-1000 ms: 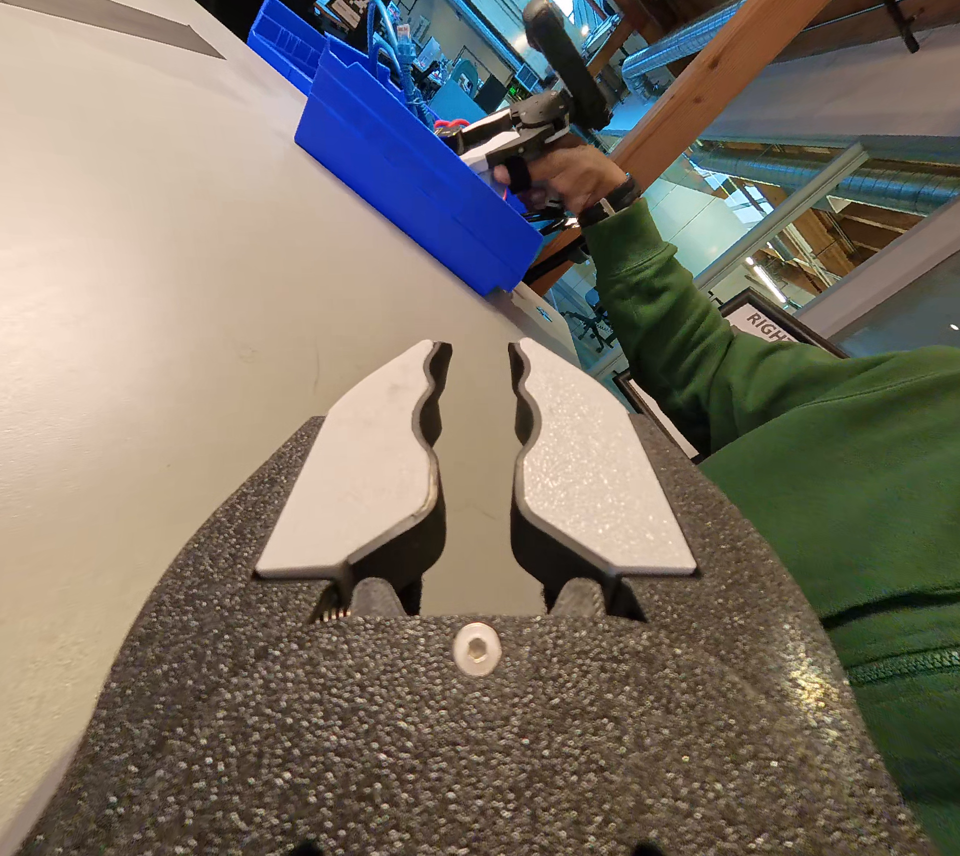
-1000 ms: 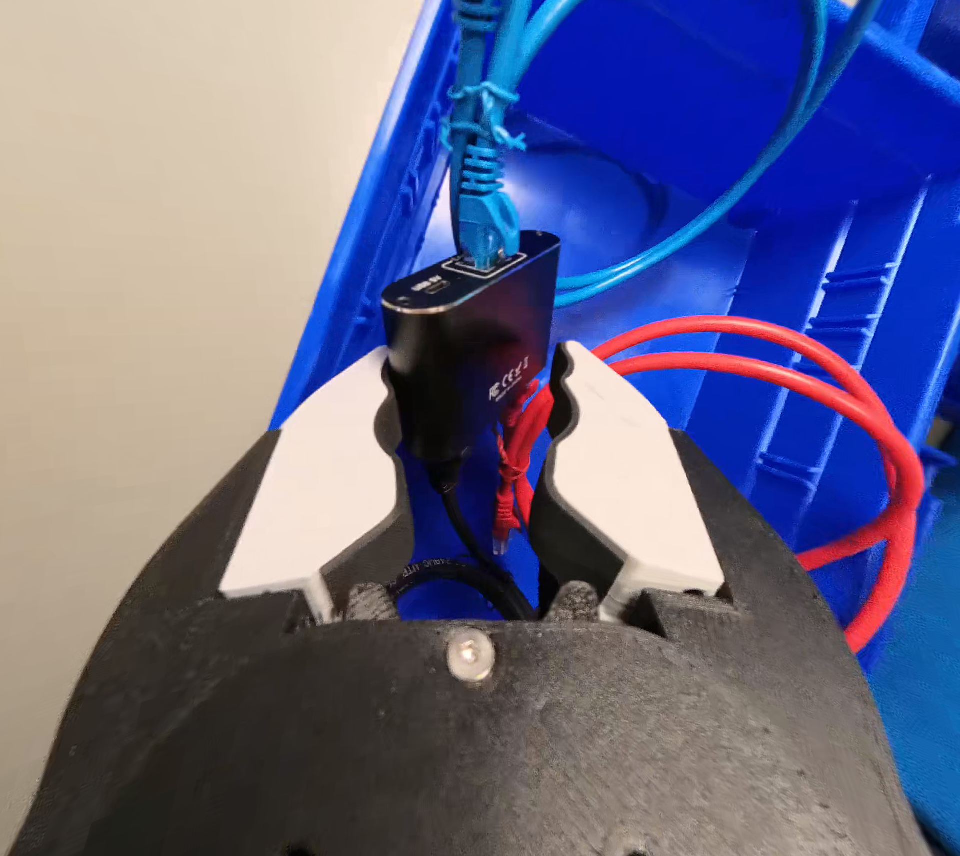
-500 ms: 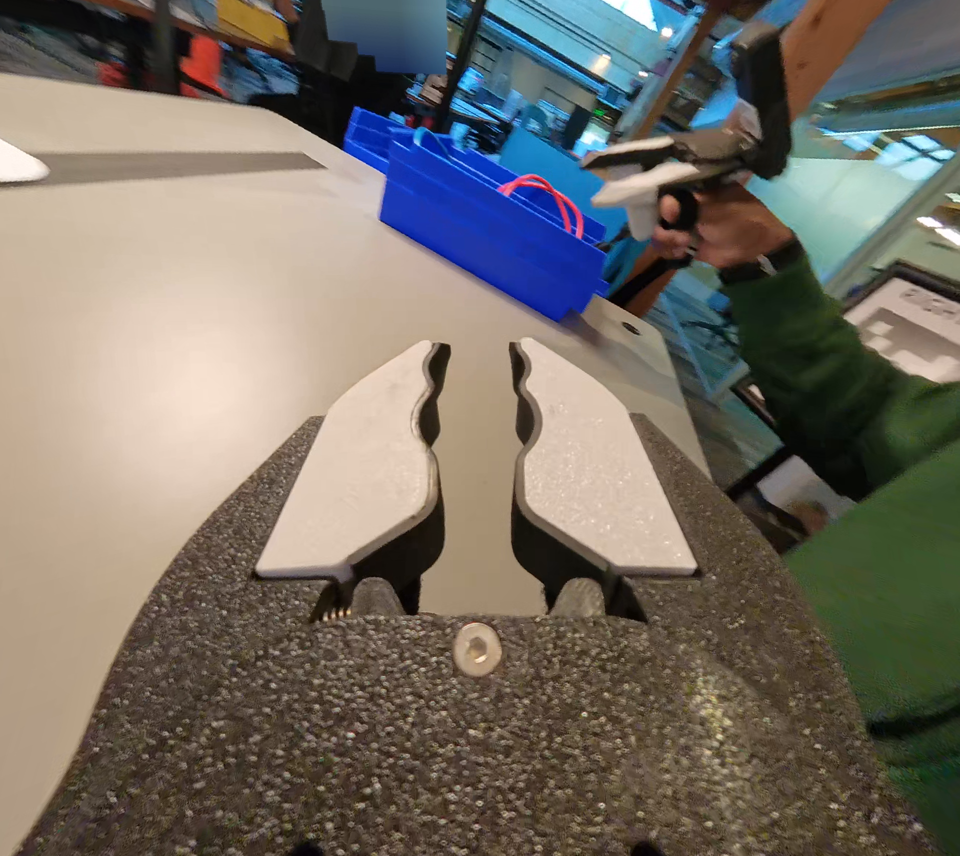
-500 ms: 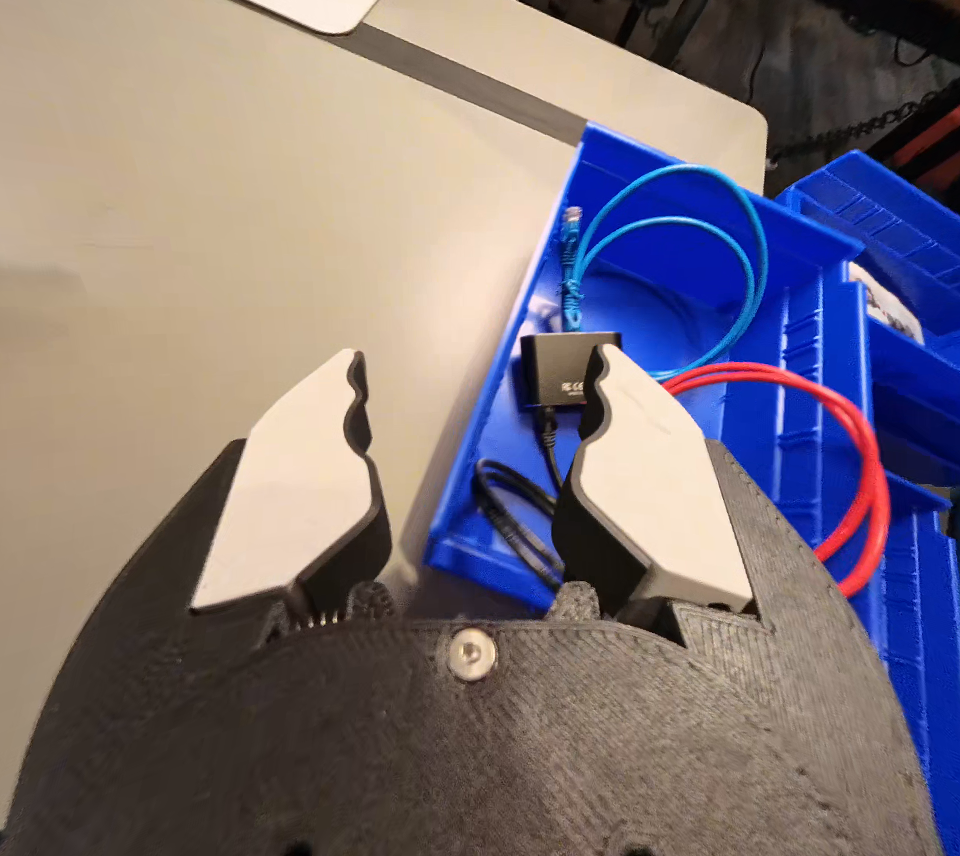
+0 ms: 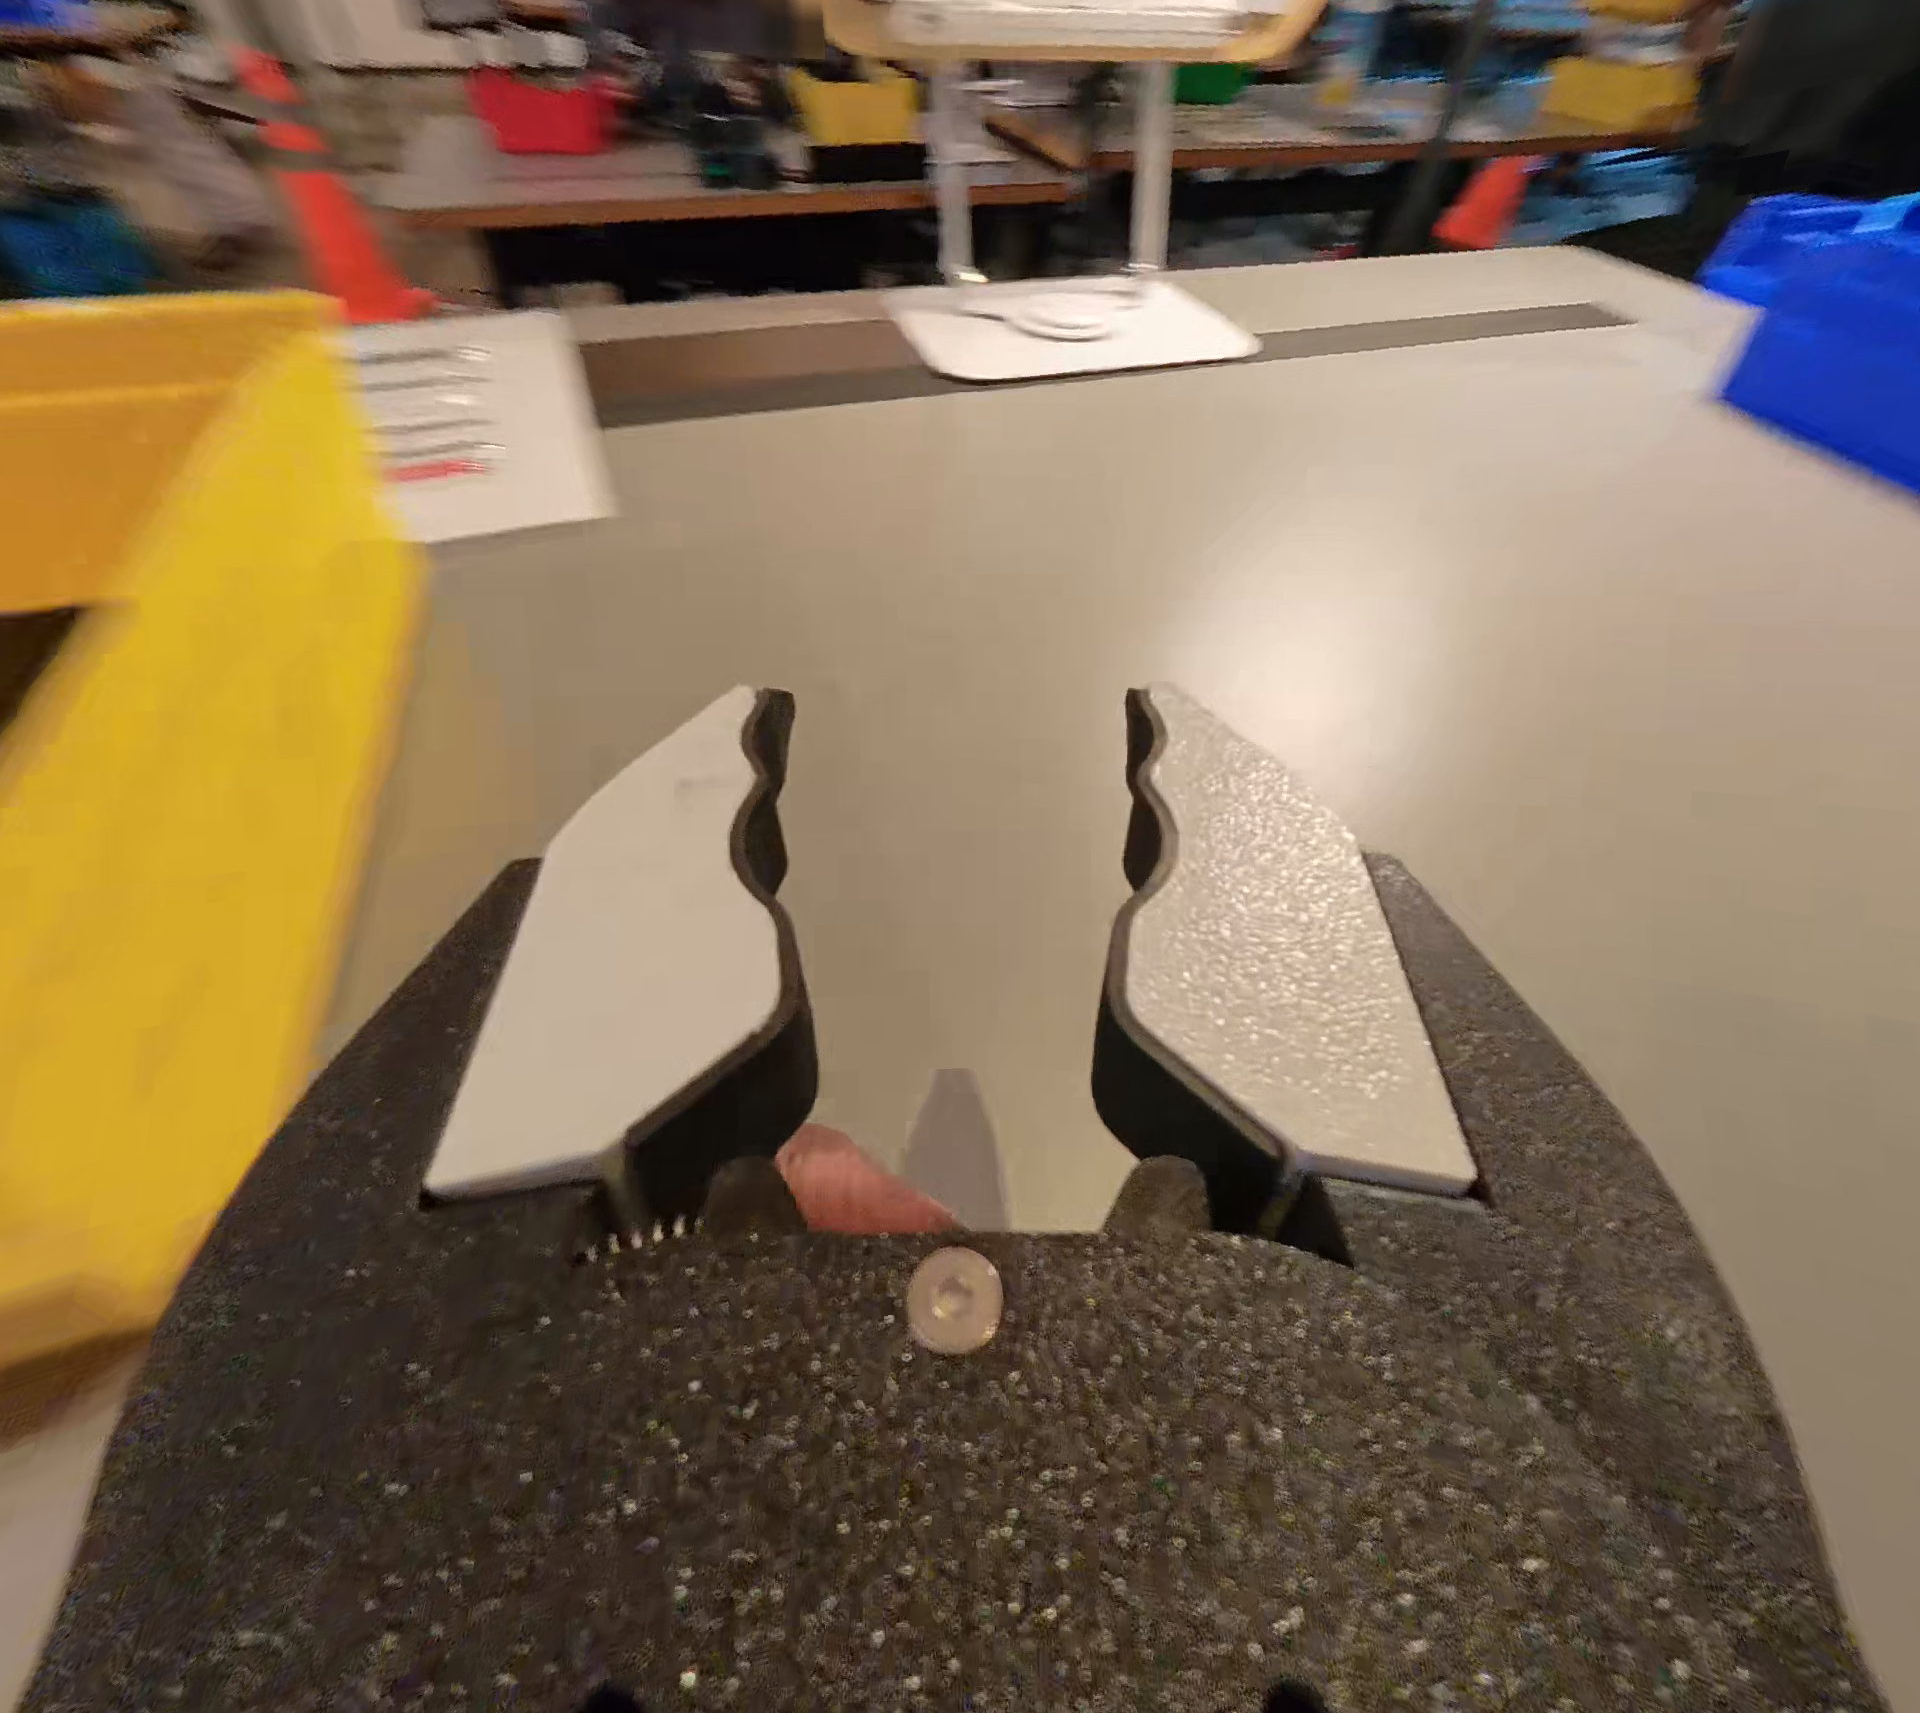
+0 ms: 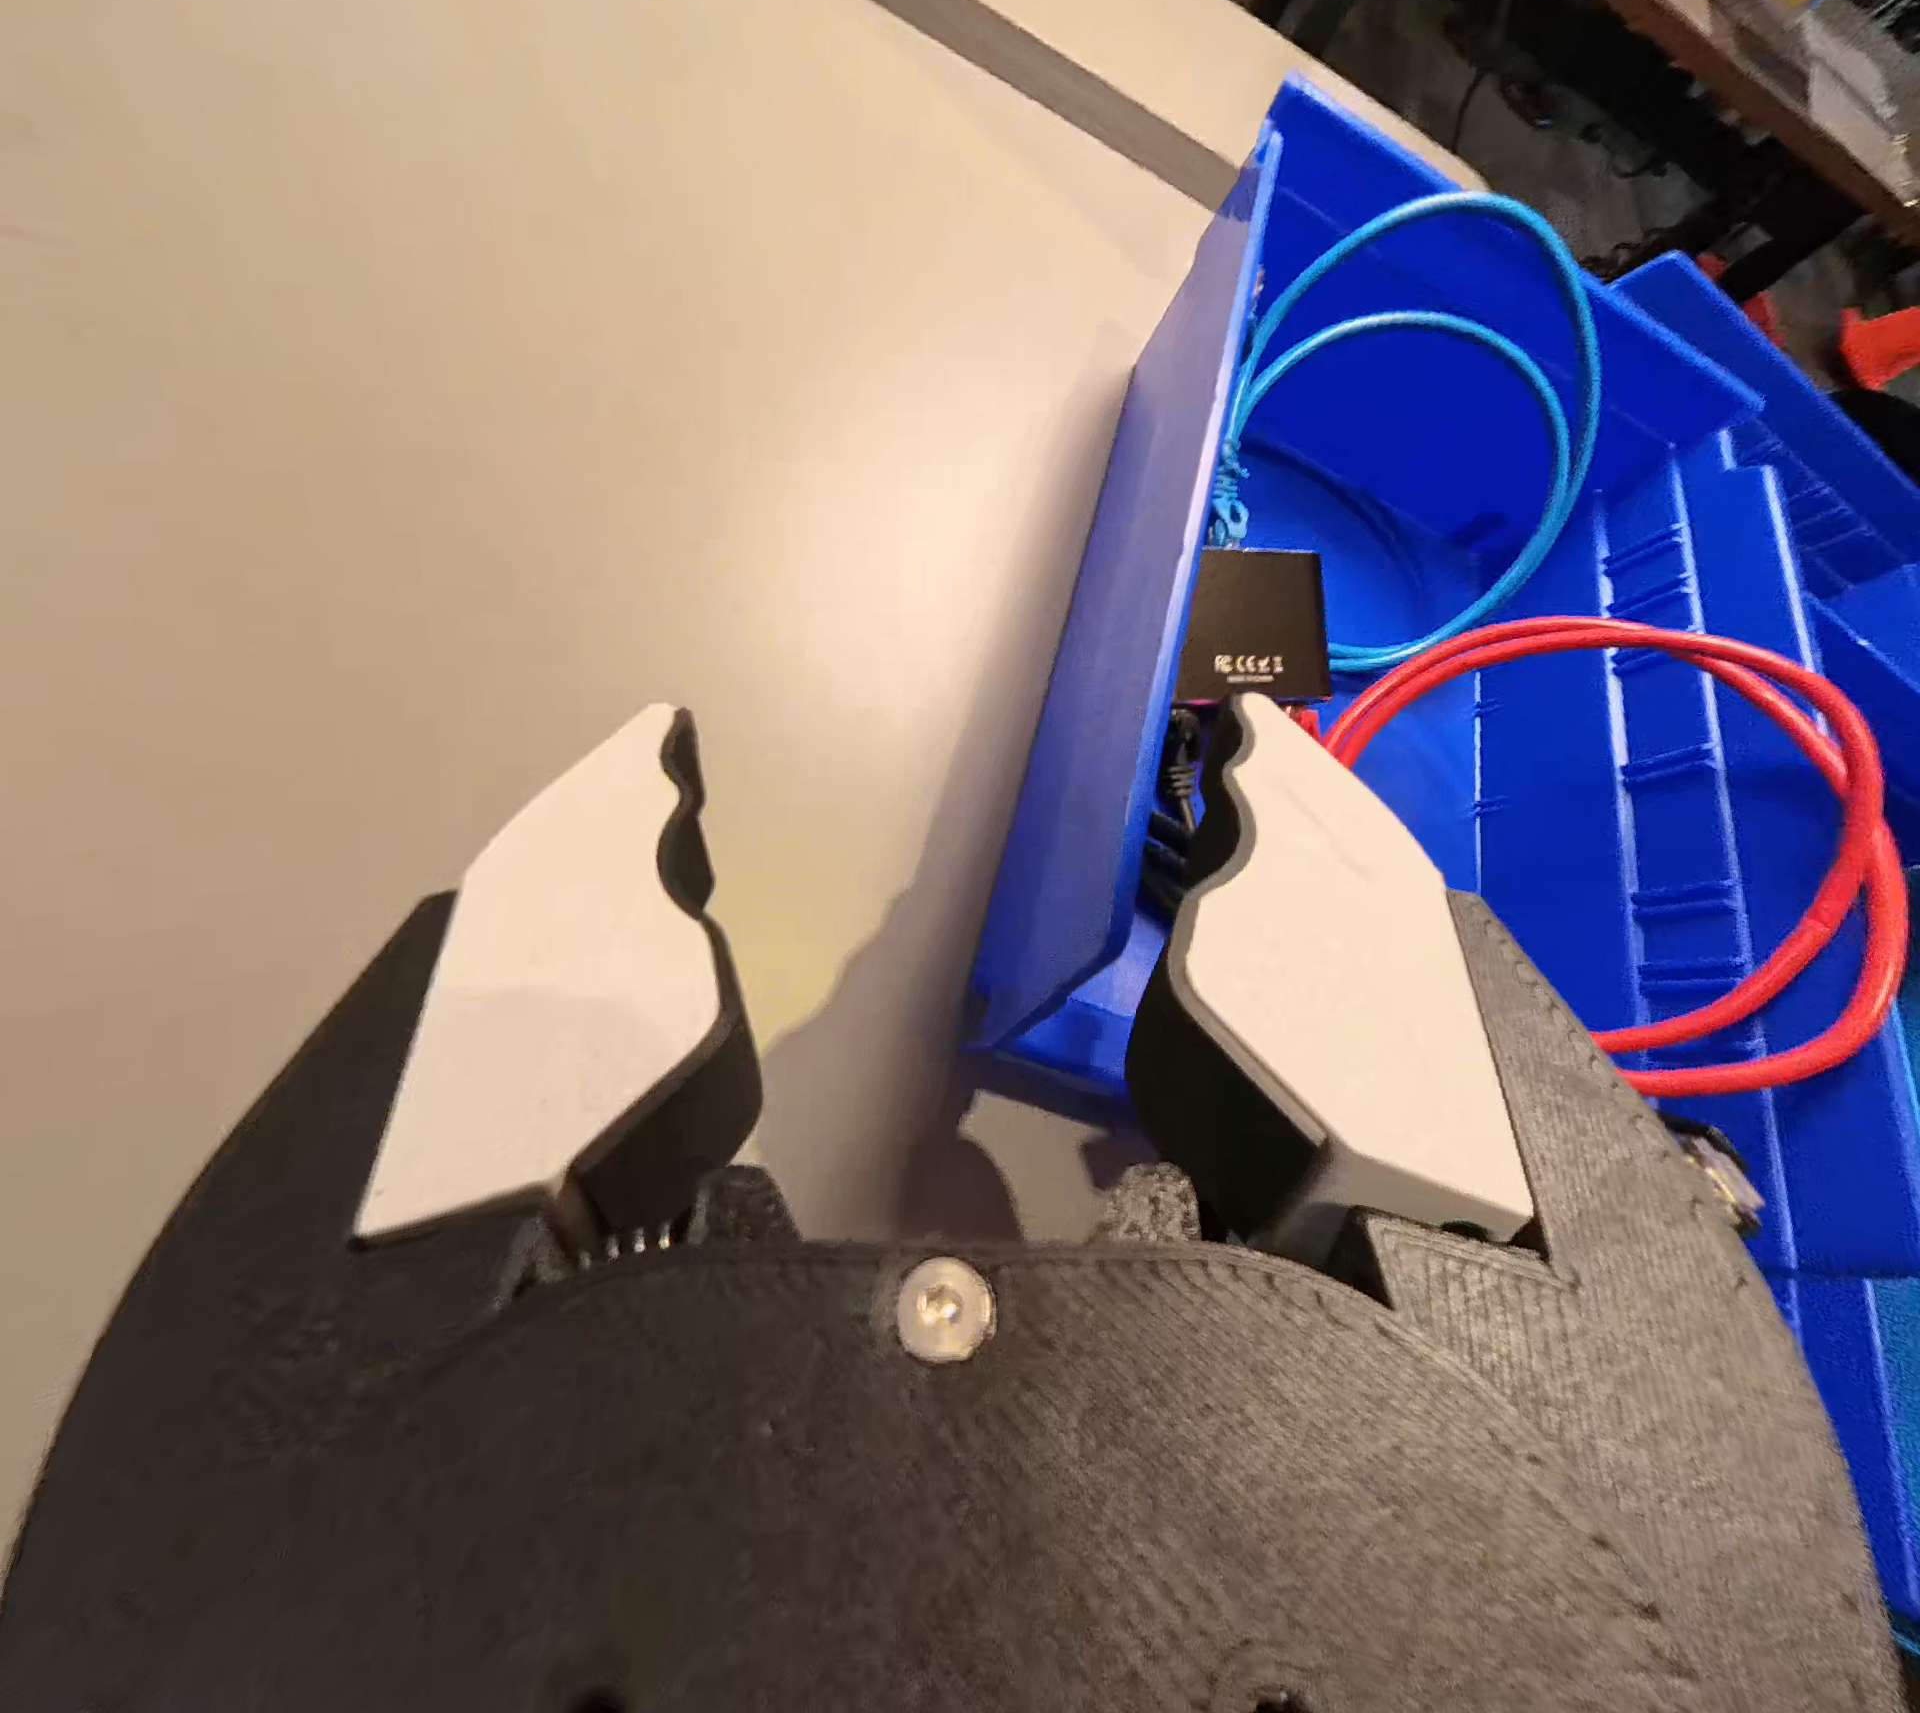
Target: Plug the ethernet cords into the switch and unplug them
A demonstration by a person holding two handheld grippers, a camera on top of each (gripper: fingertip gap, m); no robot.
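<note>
In the right wrist view a small black switch lies in a blue bin at the right, with a blue ethernet cord leading into its far end. A red ethernet cord is coiled beside it in the bin. My right gripper is open and empty, held above the table and the bin's near left wall. My left gripper is open and empty over bare grey table. The switch and cords do not show in the left wrist view.
A yellow bin stands close at the left of the left gripper. A white stand base and a paper sheet lie at the table's far side. More blue bins sit to the right. Some 55 centimetres of space lies between my two pairs of fingers. Between my right fingertips and the small black switch there is roughly 15 centimetres.
My right gripper let go of the switch, which now lies in the blue bin, and pulled back and up, wide open. My left gripper swung left toward the yellow bin and opened wider.
</note>
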